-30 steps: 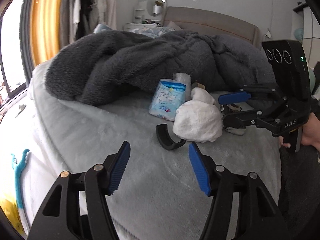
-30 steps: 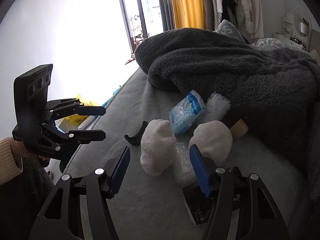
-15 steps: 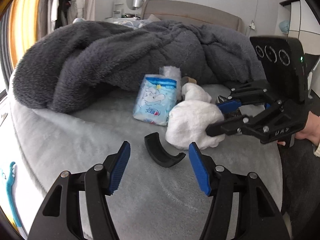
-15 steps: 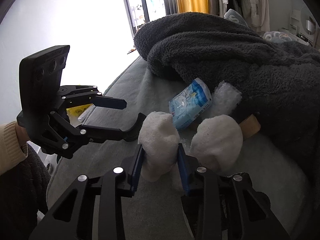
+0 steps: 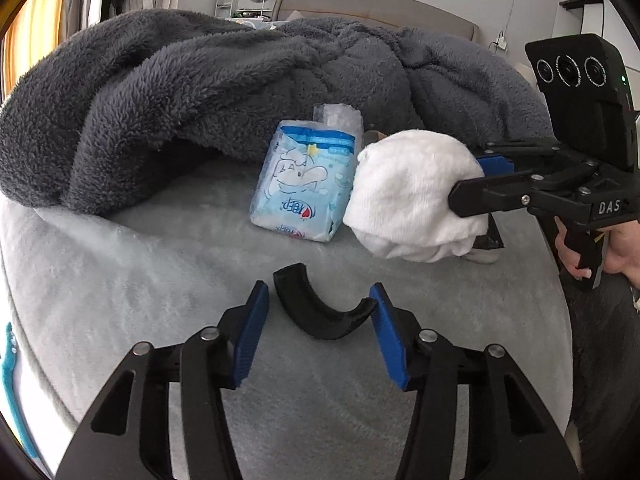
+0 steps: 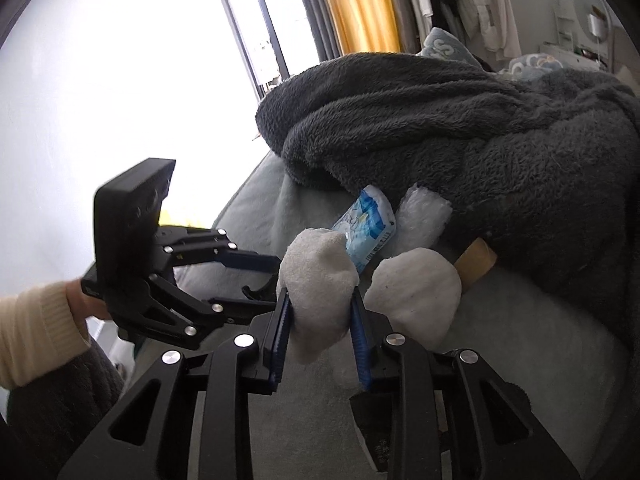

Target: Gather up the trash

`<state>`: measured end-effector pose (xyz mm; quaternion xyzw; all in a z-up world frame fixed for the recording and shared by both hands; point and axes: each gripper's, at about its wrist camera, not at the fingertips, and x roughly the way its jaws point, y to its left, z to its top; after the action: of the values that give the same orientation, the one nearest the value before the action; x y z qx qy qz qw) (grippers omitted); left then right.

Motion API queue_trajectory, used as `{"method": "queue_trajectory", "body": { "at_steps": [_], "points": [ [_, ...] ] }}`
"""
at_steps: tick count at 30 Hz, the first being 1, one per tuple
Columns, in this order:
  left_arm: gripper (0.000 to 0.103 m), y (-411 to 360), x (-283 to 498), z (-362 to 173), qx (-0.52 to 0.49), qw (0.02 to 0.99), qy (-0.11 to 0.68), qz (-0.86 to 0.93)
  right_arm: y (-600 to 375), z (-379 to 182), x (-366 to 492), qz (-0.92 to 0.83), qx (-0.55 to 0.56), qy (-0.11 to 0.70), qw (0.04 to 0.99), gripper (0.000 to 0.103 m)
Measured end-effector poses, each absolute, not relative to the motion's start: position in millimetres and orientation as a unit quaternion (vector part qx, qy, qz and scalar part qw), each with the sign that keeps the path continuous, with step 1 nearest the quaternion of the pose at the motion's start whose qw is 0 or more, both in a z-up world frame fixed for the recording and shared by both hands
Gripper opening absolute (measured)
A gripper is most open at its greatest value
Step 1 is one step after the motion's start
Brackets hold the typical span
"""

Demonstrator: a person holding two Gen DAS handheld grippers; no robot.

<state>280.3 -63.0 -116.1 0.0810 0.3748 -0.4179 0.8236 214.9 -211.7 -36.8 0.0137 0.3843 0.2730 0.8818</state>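
A black curved plastic piece [image 5: 316,316] lies on the grey bed cover between the blue pads of my left gripper [image 5: 318,300]. Its jaws are closing; the right pad is at the piece's end and the left pad stands just off it. My right gripper [image 6: 320,312] is shut on a white cloth wad [image 6: 316,280], held just above the bed. In the left wrist view that white cloth wad [image 5: 408,196] hides the right gripper's tips [image 5: 472,184]. From the right wrist, the left gripper [image 6: 268,282] reaches in at left.
A blue tissue pack [image 5: 308,188] and clear bubble plastic [image 5: 340,114] lean on a bunched dark grey blanket [image 5: 200,100]. A second white wad [image 6: 416,296], a cardboard tube [image 6: 476,260] and a black packet [image 6: 376,432] lie by my right gripper.
My right gripper closed on the white wad and raised it a little. My left gripper came forward and down around the black curved piece, and its jaws narrowed.
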Motion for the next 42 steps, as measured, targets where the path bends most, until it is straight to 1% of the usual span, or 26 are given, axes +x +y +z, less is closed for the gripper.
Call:
{"method": "queue_trajectory", "body": {
  "at_steps": [8, 15, 16, 17, 18, 21, 24, 26, 27, 28, 29, 30, 31, 36, 41, 42],
  "points": [
    [0.043, -70, 278, -112, 0.070, 0.827, 0.381, -0.407, -200, -21, 206, 0.264, 0.007, 0.377, 0.888, 0.029],
    [0.041, -63, 268, -103, 0.069, 0.847, 0.386, -0.359, -184, -3, 195, 0.253, 0.004, 0.373, 0.893, 0.029],
    [0.040, -61, 265, -100, 0.071, 0.852, 0.385, -0.348, -179, 0, 193, 0.252, 0.004, 0.373, 0.893, 0.029],
    [0.034, -59, 262, -97, 0.076, 0.857, 0.384, -0.337, -176, 2, 192, 0.252, 0.005, 0.373, 0.893, 0.029],
    [0.023, -56, 260, -96, 0.078, 0.860, 0.383, -0.328, -173, 4, 191, 0.252, 0.005, 0.372, 0.893, 0.029],
    [0.023, -44, 252, -87, 0.064, 0.871, 0.382, -0.302, -161, 10, 186, 0.249, 0.000, 0.372, 0.894, 0.029],
    [0.018, -36, 244, -79, 0.058, 0.878, 0.374, -0.292, -152, 15, 180, 0.240, -0.008, 0.370, 0.897, 0.029],
    [0.019, -32, 241, -75, 0.056, 0.882, 0.368, -0.289, -152, 16, 178, 0.232, -0.006, 0.371, 0.899, 0.029],
    [0.024, -31, 240, -73, 0.055, 0.883, 0.365, -0.289, -152, 17, 178, 0.228, -0.003, 0.369, 0.901, 0.029],
    [0.036, -30, 240, -71, 0.057, 0.885, 0.362, -0.288, -153, 19, 178, 0.224, 0.002, 0.366, 0.903, 0.029],
    [0.044, -28, 239, -71, 0.060, 0.886, 0.361, -0.284, -154, 21, 178, 0.219, 0.008, 0.362, 0.906, 0.029],
    [0.055, -28, 239, -72, 0.062, 0.888, 0.361, -0.280, -155, 22, 177, 0.217, 0.013, 0.358, 0.908, 0.029],
    [0.058, -28, 240, -74, 0.061, 0.887, 0.364, -0.279, -157, 23, 178, 0.213, 0.020, 0.354, 0.910, 0.029],
    [0.056, -37, 248, -90, 0.065, 0.882, 0.382, -0.267, -163, 20, 182, 0.196, 0.043, 0.356, 0.913, 0.029],
    [0.042, -54, 260, -96, 0.046, 0.881, 0.380, -0.279, -165, 22, 182, 0.190, 0.055, 0.350, 0.916, 0.029],
    [0.037, -57, 264, -100, 0.047, 0.880, 0.384, -0.274, -166, 21, 182, 0.189, 0.057, 0.351, 0.915, 0.029]
  ]
}}
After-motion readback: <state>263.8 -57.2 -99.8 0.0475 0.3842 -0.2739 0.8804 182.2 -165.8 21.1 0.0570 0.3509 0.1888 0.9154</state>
